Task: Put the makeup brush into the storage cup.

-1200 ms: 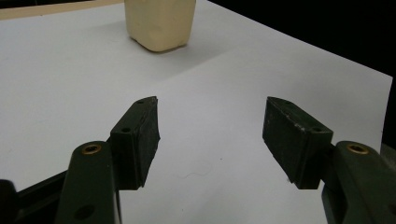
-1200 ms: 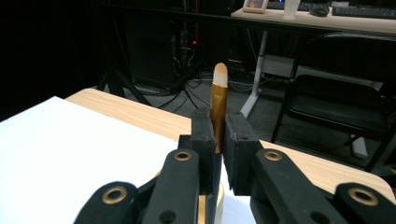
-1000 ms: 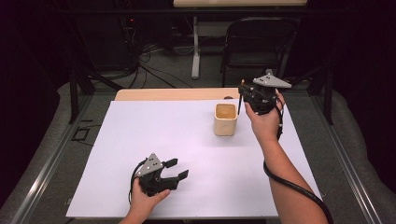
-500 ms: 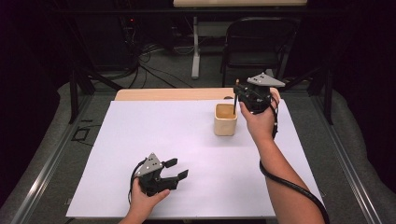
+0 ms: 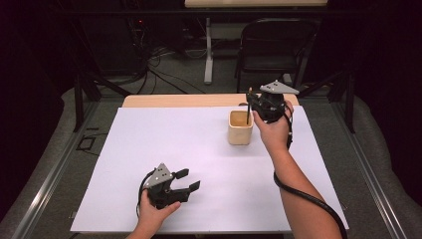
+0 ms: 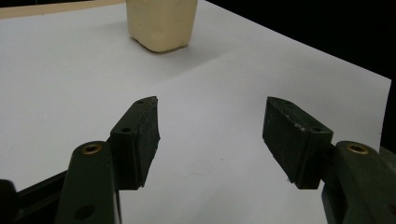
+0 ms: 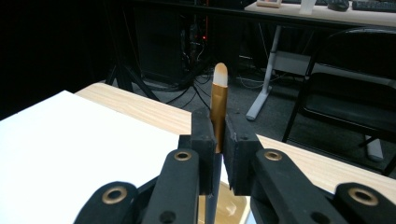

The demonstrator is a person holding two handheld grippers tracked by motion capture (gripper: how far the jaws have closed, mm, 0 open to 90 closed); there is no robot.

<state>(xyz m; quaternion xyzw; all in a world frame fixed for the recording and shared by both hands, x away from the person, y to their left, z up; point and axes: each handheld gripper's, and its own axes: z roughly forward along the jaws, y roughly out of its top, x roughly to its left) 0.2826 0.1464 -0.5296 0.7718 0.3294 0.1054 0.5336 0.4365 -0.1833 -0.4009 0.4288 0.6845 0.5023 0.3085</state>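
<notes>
A small cream-coloured cup (image 5: 241,128) stands on the white sheet, right of centre; in the left gripper view the cup (image 6: 161,23) is ahead at the top. My right gripper (image 5: 250,102) is just right of the cup and above its rim, shut on a thin stick (image 5: 248,107) held upright, whose lower end reaches into the cup. In the right gripper view the stick (image 7: 218,100) is golden with a pale rounded tip and is pinched in my right gripper (image 7: 219,135). My left gripper (image 5: 186,180) rests near the front edge, open and empty (image 6: 210,135).
The white sheet (image 5: 174,144) covers most of the wooden table (image 5: 174,100), whose bare strip runs along the far edge. A black folding chair (image 5: 273,45) and floor cables lie beyond the table. The right gripper's cable (image 5: 308,199) trails along the forearm.
My right gripper has shifted a little left with the stick, bringing it from beside the cup to over it. The left gripper has not moved.
</notes>
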